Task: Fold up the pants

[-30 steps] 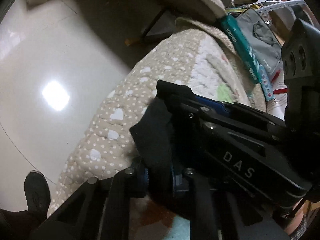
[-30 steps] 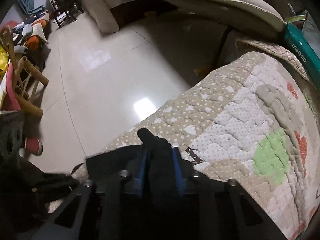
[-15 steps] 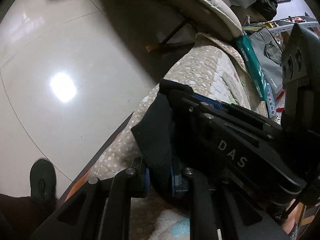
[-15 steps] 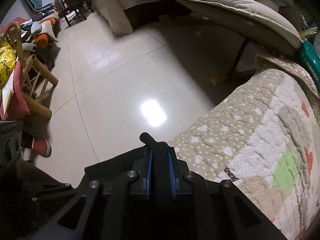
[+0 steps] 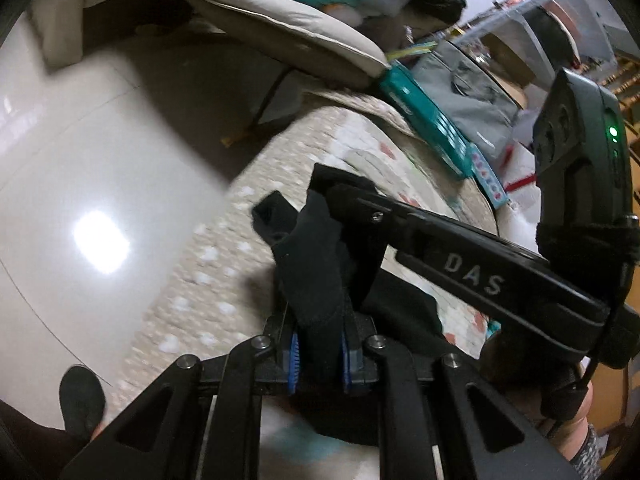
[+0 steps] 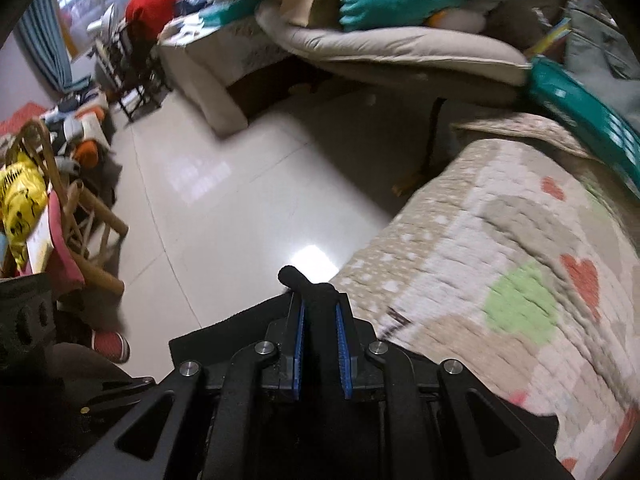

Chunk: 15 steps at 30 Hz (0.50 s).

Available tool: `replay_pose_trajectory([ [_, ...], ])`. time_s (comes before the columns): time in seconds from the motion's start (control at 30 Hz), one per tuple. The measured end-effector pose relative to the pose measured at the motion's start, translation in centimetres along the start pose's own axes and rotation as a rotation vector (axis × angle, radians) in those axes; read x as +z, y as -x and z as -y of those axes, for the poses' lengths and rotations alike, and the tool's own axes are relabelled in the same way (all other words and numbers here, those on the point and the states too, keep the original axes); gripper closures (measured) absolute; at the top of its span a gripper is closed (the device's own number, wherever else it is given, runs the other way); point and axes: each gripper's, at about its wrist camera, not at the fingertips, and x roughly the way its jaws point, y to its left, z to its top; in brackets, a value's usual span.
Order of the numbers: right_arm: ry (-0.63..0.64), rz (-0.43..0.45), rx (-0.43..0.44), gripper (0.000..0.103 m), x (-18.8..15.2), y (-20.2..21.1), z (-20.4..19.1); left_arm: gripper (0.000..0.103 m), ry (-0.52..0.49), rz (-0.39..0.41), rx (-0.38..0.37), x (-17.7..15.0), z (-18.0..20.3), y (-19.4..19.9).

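The black pants [image 5: 316, 264] hang bunched between the blue pads of my left gripper [image 5: 320, 344], which is shut on them above the patchwork quilt [image 5: 208, 280]. Close on the right, the black side bar [image 5: 472, 276] of the right-hand tool crosses the left wrist view, with more black cloth drooping below it. In the right wrist view, my right gripper [image 6: 320, 320] is shut on a fold of the pants [image 6: 316, 300], and a rolled tip of cloth pokes out past the pads. The rest of the pants hangs below the grippers, mostly hidden.
The heart-and-dot quilt [image 6: 500, 240] covers a padded seat whose edge drops to a glossy tile floor [image 6: 224, 208]. Beyond are a beige cushion [image 6: 400, 48], a teal pack [image 5: 424, 120], a wooden chair [image 6: 92, 208] and a seated person in red [image 6: 152, 4]. A dark shoe [image 5: 82, 400] is by the seat.
Both grippers have risen together with the pants pinched in them, and both views now take in more of the room. The right pads have closed tighter on the cloth.
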Motion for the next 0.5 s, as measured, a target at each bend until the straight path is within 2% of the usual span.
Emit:
replay_pose_trajectory([
  [0.27,-0.195,0.092,0.009,0.088,-5.3,4.7,6.6,0.089,-0.110,-0.063,-0.012,-2.5,5.6,-2.5],
  [0.5,-0.354,0.126,0.022,0.088,-11.2,6.2,12.0,0.089,-0.201,-0.143,0.011,-6.5,8.9,-6.1],
])
